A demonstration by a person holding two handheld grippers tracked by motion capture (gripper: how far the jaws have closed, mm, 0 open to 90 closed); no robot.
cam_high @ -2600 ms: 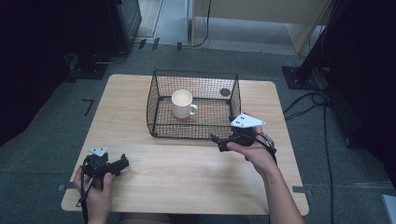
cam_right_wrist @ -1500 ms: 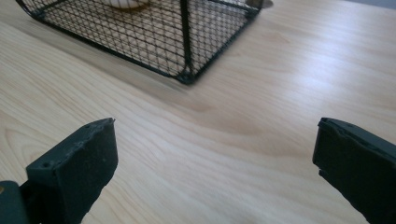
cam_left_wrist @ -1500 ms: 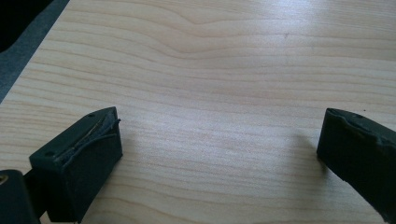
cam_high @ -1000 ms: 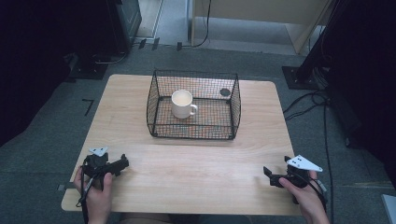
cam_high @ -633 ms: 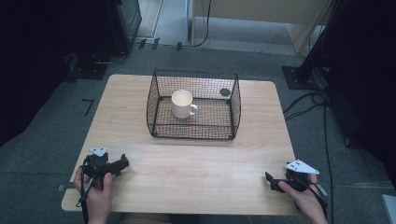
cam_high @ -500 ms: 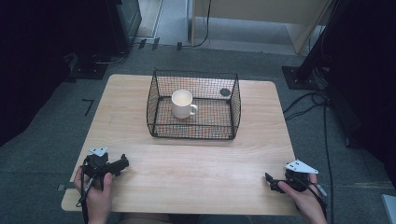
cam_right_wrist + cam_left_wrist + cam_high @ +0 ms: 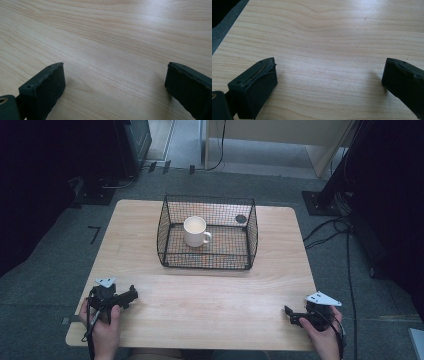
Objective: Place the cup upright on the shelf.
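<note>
The basket (image 7: 207, 233) sits on the far middle of the table (image 7: 210, 295). The mug (image 7: 195, 231) stands inside it, on the left side. My left claw (image 7: 131, 296) is at the near left corner, and my right claw (image 7: 288, 312) at the near right, both well apart from the basket.
</note>
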